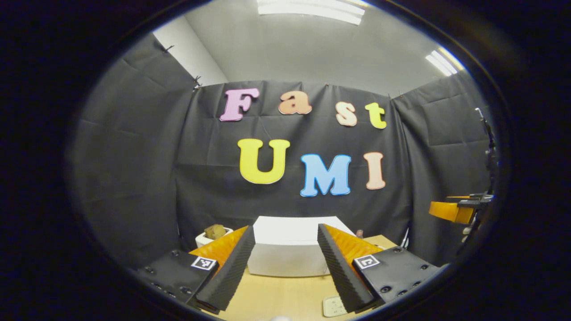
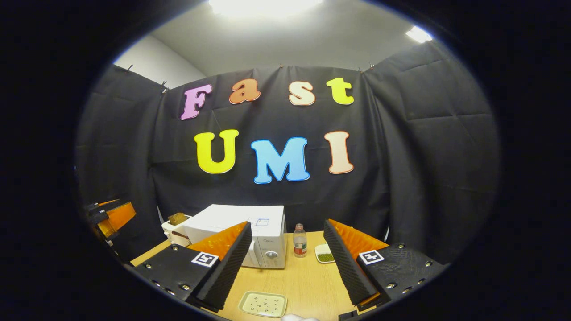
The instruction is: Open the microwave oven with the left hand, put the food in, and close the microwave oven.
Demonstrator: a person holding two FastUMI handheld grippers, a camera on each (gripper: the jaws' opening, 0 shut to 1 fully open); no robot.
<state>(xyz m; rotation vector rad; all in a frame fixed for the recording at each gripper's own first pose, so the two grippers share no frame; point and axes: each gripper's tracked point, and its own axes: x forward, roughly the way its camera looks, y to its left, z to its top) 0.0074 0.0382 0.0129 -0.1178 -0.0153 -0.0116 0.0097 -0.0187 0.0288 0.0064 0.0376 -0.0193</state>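
The white microwave oven (image 1: 287, 256) stands on the wooden table (image 1: 276, 296), straight ahead of my left gripper (image 1: 285, 228), which is open and holds nothing. In the right gripper view the microwave oven (image 2: 236, 232) sits left of centre with its door shut and a round dial (image 2: 271, 255) at its front right. My right gripper (image 2: 286, 223) is open and empty, held above the table's near side. A white bowl with brown food (image 1: 214, 233) stands left of the oven, and the bowl (image 2: 177, 221) appears again in the right gripper view.
A small bottle (image 2: 299, 240) and a dish of green bits (image 2: 325, 255) stand right of the oven. A pale speckled tray (image 2: 263, 304) lies near the front edge. The other gripper (image 1: 459, 209) hangs at the far right; the left gripper (image 2: 109, 216) hangs at the far left.
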